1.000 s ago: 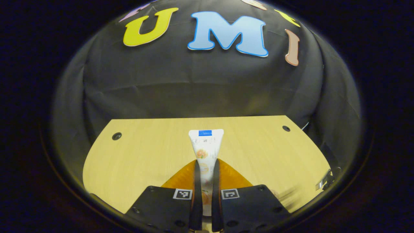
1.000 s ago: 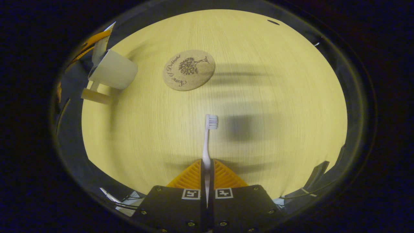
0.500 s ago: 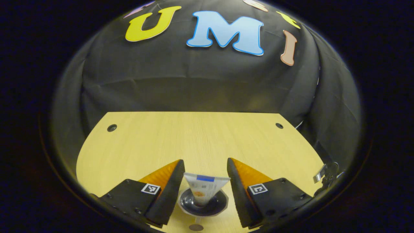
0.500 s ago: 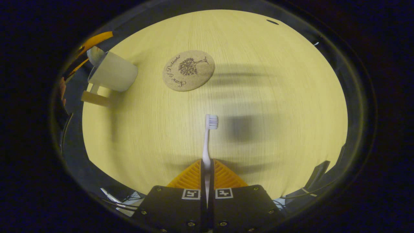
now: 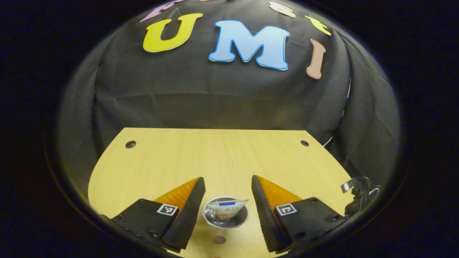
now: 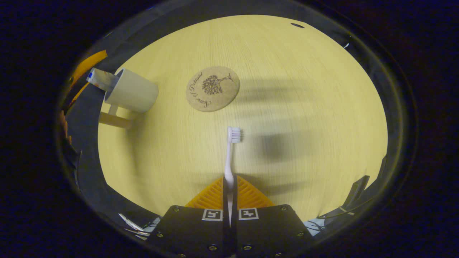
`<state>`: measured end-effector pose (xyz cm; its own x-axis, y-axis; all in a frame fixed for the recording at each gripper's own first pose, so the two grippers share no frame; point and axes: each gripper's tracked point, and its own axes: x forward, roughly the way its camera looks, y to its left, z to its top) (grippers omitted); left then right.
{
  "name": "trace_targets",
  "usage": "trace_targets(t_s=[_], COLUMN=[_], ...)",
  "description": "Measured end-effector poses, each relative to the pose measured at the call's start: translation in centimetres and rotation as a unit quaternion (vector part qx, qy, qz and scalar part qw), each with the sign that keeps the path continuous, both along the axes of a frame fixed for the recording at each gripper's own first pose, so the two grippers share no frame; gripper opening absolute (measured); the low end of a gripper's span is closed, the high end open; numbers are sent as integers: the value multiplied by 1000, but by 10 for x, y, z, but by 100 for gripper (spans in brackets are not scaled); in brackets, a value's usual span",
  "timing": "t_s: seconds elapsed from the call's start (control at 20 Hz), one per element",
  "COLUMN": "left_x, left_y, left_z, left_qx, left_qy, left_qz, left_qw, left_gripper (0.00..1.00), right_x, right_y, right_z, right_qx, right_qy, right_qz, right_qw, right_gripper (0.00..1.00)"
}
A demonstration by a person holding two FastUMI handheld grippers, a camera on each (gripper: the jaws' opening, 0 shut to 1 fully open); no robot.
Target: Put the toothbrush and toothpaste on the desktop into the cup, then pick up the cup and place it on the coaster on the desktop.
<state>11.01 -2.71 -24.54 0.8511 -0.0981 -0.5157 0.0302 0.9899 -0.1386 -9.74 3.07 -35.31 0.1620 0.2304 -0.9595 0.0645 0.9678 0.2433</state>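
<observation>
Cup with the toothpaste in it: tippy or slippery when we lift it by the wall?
Probably a bit top-heavy: the toothpaste sticks out past the rim and leans to one side of the cup. The wall looks smooth and plain, so it may slip under a light pinch. The cup seems stiff; its handle likely stops it rolling.

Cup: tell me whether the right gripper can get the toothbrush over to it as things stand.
Probably yes. The right gripper is shut on the toothbrush, held above the desktop. The cup stands upright ahead and to the left, with bare wood between, though the toothpaste already fills part of its mouth.
</observation>
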Motion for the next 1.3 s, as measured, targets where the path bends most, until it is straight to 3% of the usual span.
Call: trace_targets(t_s=[0.05,0.1,0.15,0.55,0.6,0.75,1.3], left_x=[-3,-6,-13,-64,-70,-88,-156], left_y=[1,3,6,41,48,74,174], left_z=[3,5,8,20,20,21,22], left_qx=[0,-1,-2,-16,-16,-11,1], left_qy=[-1,-2,-3,1,2,5,24], left_qz=[1,3,4,22,26,40,106], left_qw=[1000,1000,1000,1000,1000,999,994], left_gripper=[78,89,78,78,84,84,84], right_x=[10,19,30,111,119,146,213], right_y=[2,4,8,52,55,67,125], right_z=[8,17,27,103,119,150,178], right_qx=[3,5,7,8,12,25,21], right_qy=[-12,-26,-42,-158,-170,-201,-294], right_qz=[-4,-6,-6,22,22,13,-26], right_qw=[1000,1000,999,987,985,979,955], right_gripper=[2,2,2,2,2,2,2])
